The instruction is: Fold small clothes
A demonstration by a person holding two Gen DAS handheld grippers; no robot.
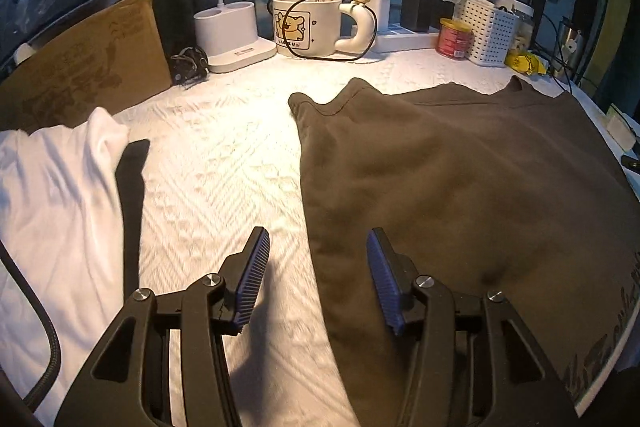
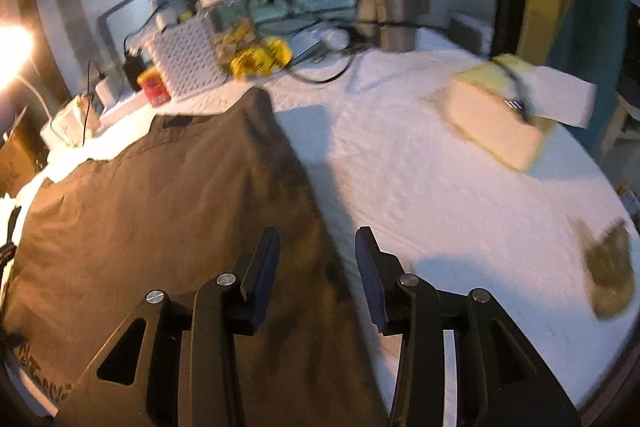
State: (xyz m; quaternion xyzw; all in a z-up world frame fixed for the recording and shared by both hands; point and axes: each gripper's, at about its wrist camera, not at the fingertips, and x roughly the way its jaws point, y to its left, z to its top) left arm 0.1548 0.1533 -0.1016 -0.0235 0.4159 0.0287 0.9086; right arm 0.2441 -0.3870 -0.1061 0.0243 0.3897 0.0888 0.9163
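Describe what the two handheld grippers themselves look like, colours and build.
The left gripper and right gripper look alike: matte black angular linkage arms with triangular cut-outs and round silver pivot bolts. Their jaws carry ribbed blue pads. A black braided cable curves past the left one's side. No markings, hands or sleeves show.

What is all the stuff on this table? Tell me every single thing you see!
Dark brown cotton shirt: one, spread flat in the middle.
White cloth garment: one, crumpled at the left.
White ceramic bear mug: one, at the back.
White plastic lamp base: one, left of the mug.
Red tin can: one, beside the basket.
White perforated plastic basket: one, back right.
Brown cardboard box: one, back left.
Pale yellow tissue box: one, far right.
Left tool: black with blue pads, open, over the shirt's left edge.
Right tool: same colours, open, over its right edge.
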